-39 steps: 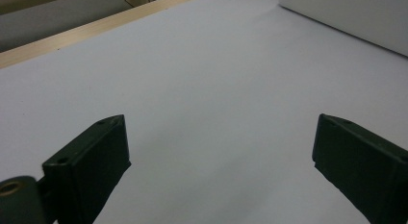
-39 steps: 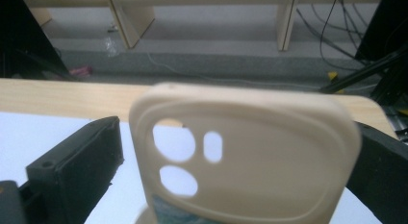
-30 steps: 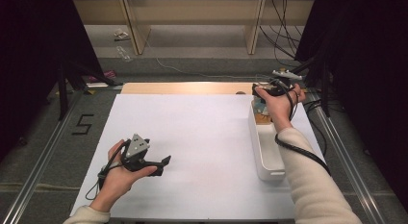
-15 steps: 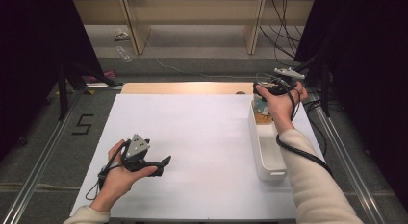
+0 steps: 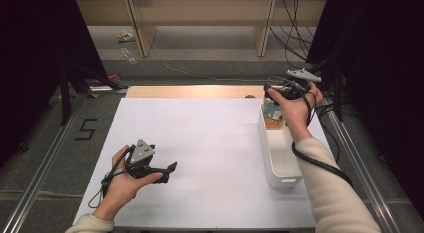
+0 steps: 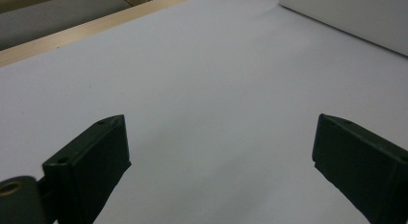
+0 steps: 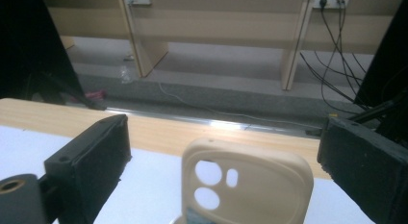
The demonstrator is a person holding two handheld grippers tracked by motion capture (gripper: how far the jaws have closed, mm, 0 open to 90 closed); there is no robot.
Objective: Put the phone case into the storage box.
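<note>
A person seated at a white tabletop (image 5: pixel 210 138) holds a two-jaw tool in each hand. The left tool (image 5: pixel 167 170) rests low near the front-left part of the tabletop, gripped by the left hand (image 5: pixel 125 180), its grey three-cornered plate (image 5: pixel 141 152) facing up and its cable trailing back along the wrist. In the left gripper view its jaws stand spread wide over bare white surface, with nothing between them; the wooden strip (image 6: pixel 96 27) along the tabletop's far edge and a white wall of the bin (image 6: pixel 346 17) show beyond.

The right tool (image 5: pixel 272 90) is held up by the right hand (image 5: pixel 295 108) above the far-right corner of the tabletop, over the far end of a long white bin (image 5: pixel 280 163) that lies along the right edge. Its jaws too are spread apart and touch nothing. Between them, in the right gripper view, a beige phone case (image 7: pixel 245 185) stands upright, camera cut-outs facing the lens, its lower part cut off by the frame's bottom edge. From the high view, small items, one orange-brown (image 5: pixel 273 123), sit in the bin's far end just beside the right hand; what they are cannot be told at this size.

Beyond the tabletop lie a grey floor, wooden furniture legs (image 7: pixel 144 46) and black cables (image 7: pixel 337 51) hanging at the right.
</note>
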